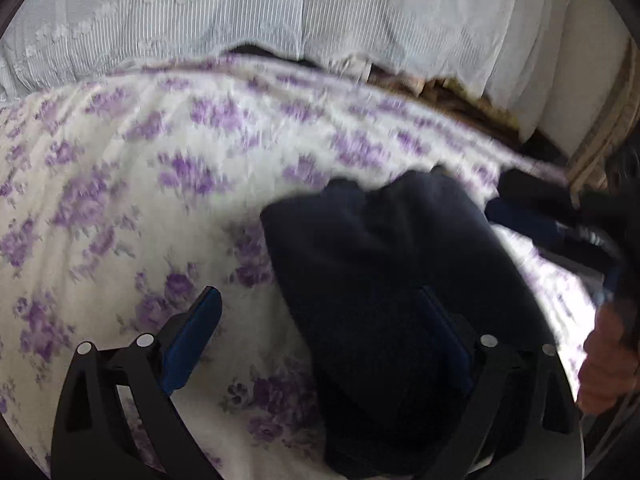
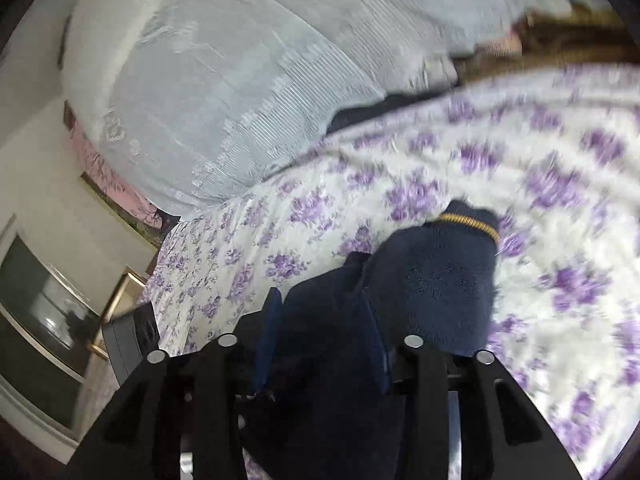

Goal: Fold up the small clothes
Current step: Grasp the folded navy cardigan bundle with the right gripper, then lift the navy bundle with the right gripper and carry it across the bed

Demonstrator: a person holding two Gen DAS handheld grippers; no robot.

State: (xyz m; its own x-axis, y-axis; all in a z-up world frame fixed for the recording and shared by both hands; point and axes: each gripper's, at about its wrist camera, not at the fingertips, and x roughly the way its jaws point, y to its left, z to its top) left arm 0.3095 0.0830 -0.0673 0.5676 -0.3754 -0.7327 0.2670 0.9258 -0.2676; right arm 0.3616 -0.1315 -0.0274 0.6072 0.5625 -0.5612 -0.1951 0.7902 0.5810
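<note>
The left gripper [image 1: 320, 328] has its two blue-padded fingers [image 1: 192, 340] spread wide apart, clasping nothing; the black, angular linkages behind them carry round silver pins. One pad hangs over bare sheet, the other over the dark cloth, though the blur hides whether it touches.

Between and ahead of those fingers lies the navy garment [image 1: 380, 280], a thick, matte, soft-looking piece bunched into a rounded lump with a few deep folds at its far edge. It rests on the floral sheet [image 1: 140, 200], a white, slightly crumpled fabric printed with purple flower clusters.

The right gripper [image 2: 320, 324] has its blue pads drawn close together with the same navy garment [image 2: 432, 280] pinched between them, the cloth filling the gap and spilling forward. From here the knit shows a fuzzy, terry-like nap, and its far end narrows to a ribbed cuff edged by a thin gold band [image 2: 472, 224]. That cuff lies on the sheet.

In the left wrist view the right gripper's dark body [image 1: 540, 216] and the person's hand [image 1: 604, 364] show at the right edge, just beside the garment.

Beyond the sheet rises a pale blue, finely ribbed bedcover [image 2: 220, 92] with white embroidered flowers along its edge. At the far left of the right wrist view stand a cream wall and a framed glass panel [image 2: 44, 300].
</note>
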